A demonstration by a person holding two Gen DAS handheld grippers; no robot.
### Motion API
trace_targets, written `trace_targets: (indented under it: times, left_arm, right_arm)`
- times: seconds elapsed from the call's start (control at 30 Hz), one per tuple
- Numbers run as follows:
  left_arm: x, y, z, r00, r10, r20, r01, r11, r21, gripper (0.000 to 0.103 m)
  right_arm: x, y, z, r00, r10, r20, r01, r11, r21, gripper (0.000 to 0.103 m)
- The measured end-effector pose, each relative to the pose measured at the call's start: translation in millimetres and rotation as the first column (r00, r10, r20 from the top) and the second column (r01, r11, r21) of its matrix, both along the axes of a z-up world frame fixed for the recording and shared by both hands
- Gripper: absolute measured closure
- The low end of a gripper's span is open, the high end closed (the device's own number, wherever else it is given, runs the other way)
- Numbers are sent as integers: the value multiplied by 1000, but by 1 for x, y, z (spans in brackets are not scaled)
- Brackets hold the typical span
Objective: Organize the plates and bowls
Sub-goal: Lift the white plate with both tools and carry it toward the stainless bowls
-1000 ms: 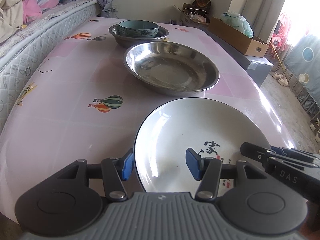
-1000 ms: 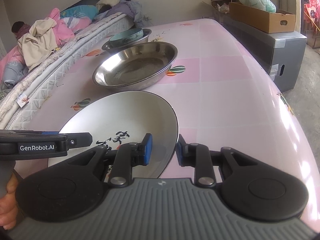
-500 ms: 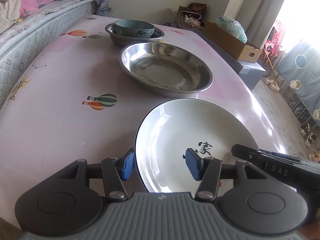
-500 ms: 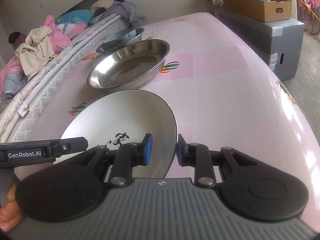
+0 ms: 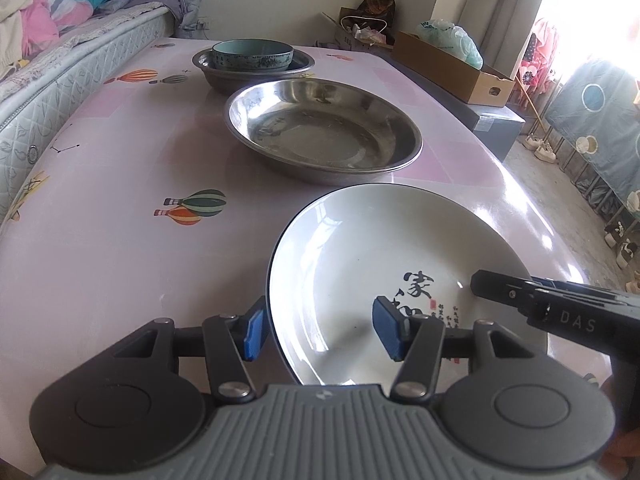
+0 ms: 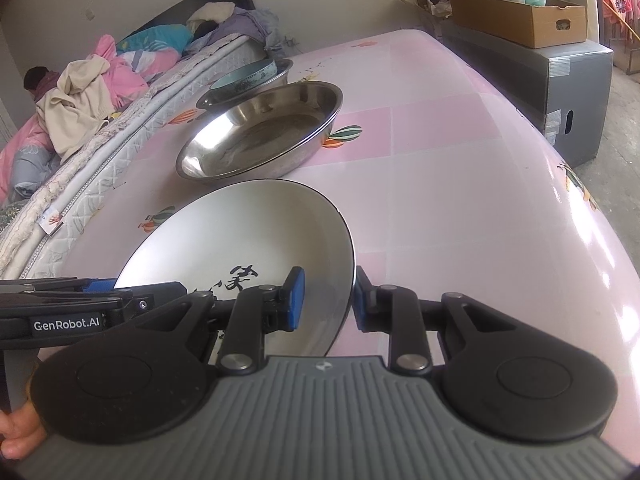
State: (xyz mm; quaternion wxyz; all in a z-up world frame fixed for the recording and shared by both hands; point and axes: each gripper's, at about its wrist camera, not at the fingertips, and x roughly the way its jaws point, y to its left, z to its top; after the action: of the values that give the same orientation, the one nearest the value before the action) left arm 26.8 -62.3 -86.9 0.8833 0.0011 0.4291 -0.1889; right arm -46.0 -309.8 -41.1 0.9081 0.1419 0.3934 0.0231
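White plate [image 5: 384, 264] with black characters sits at the near edge of the pink table [image 5: 120, 248], tilted, its near rim raised between both tools.

Left gripper [image 5: 320, 334]: fingers spread wide, straddling the plate's near-left rim, one pad [image 5: 253, 332] outside the rim, the other over the plate's face. Whether the pads touch cannot be told; released.

Right gripper [image 6: 326, 300]: narrower gap, straddling the plate's right rim [image 6: 280, 248]; contact cannot be confirmed, not clenched.

Beyond the plate, just apart: large steel basin [image 5: 324, 128]. Further on, a smaller steel bowl [image 5: 224, 76] with a teal bowl [image 5: 252, 54] nested inside it.

Open room: bare tabletop broad on the left of the dishes in the left view, and broad on the right in the right view. Mattress edge [image 5: 60, 76] bounds the left side; table's right edge drops to floor.

Left view alone shows the curtained window side and shoes on the floor. Right view alone shows heaped clothes [image 6: 80, 96] on the bed and a grey cabinet [image 6: 560, 92] carrying a cardboard box [image 6: 516, 20].
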Motion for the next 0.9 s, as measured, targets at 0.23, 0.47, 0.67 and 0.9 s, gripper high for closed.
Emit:
trace_targets:
  times: [0.23, 0.47, 0.67, 0.9]
  left_arm:
    - [1, -3, -2, 1000, -12, 23, 11, 1000, 16, 46]
    - [-4, -11, -2, 999, -6, 40, 5, 999, 34, 39]
    - [-3, -5, -1, 1000, 14, 24, -14, 1000, 4, 40]
    - [-2, 0, 3, 999, 37, 28, -37, 999, -15, 40]
  right_arm:
    - [1, 1, -1, 1000, 3, 15, -3, 1000, -8, 78]
    - [1, 3, -2, 999, 31, 35, -31, 999, -13, 70]
    - [-2, 2, -1, 999, 30, 46, -30, 999, 17, 69]
    - [-4, 8, 4, 997, 43, 58, -43, 999, 1, 69]
